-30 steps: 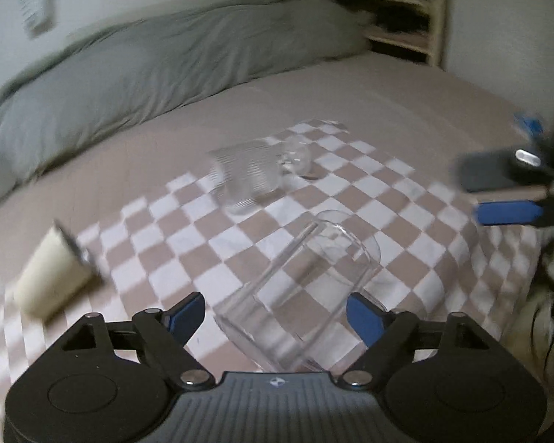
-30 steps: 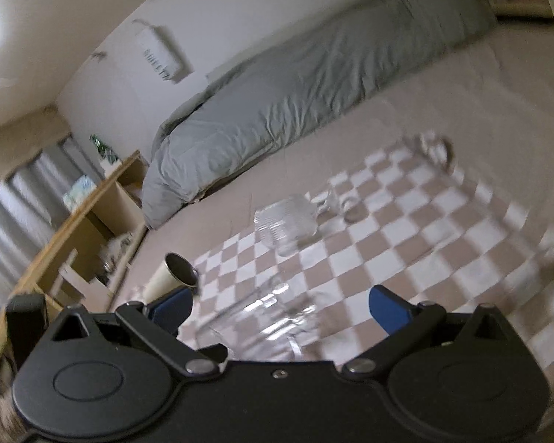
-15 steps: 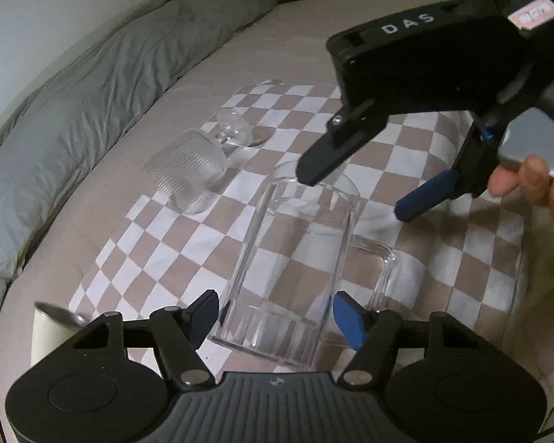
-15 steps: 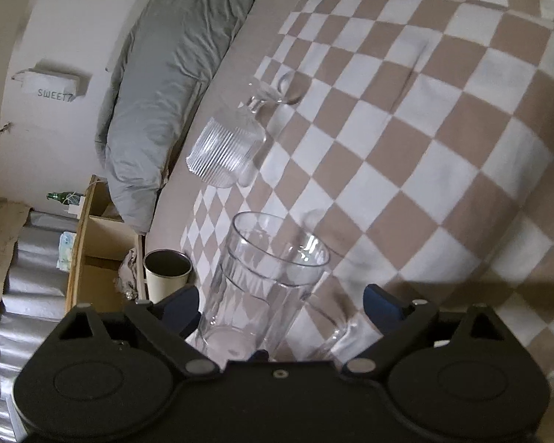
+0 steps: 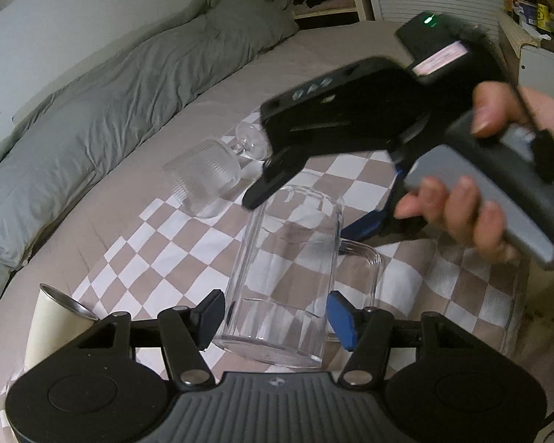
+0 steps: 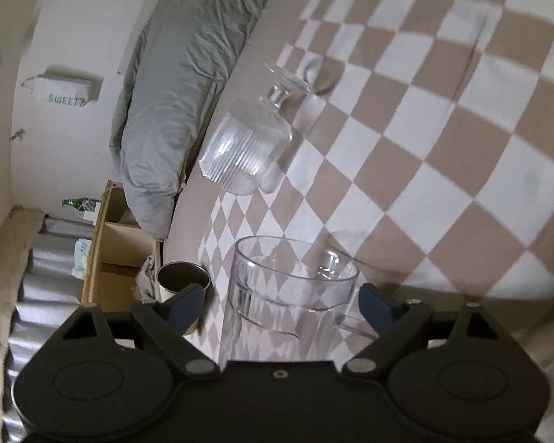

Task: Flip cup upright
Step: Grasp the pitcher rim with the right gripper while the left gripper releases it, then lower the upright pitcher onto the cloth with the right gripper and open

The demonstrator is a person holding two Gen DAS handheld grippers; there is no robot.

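Mug: a clear glass mug (image 5: 288, 277) with a handle on its right side, on the checked cloth (image 5: 158, 254). In the left wrist view its thick base is nearest the camera and its open rim points away; in the right wrist view (image 6: 291, 295) the open rim faces up toward the camera.
Left gripper: (image 5: 277, 317) spread, one blue pad on each side of the mug's base end — close beside the glass; whether they touch it I cannot tell.
Right gripper: (image 6: 280, 304) spread, fingers on either side of the mug's rim, with gaps visible. In the left wrist view it comes in from the far right, above the mug's far end, held by a hand (image 5: 472, 199).
Stemmed glass: a ribbed glass (image 5: 207, 177) lying on its side, far left of the mug, apart from it.
Metal cup: (image 5: 55, 317) cream-sided, at the near left edge of the cloth.
Bed: grey duvet (image 5: 110, 96) along the far side.
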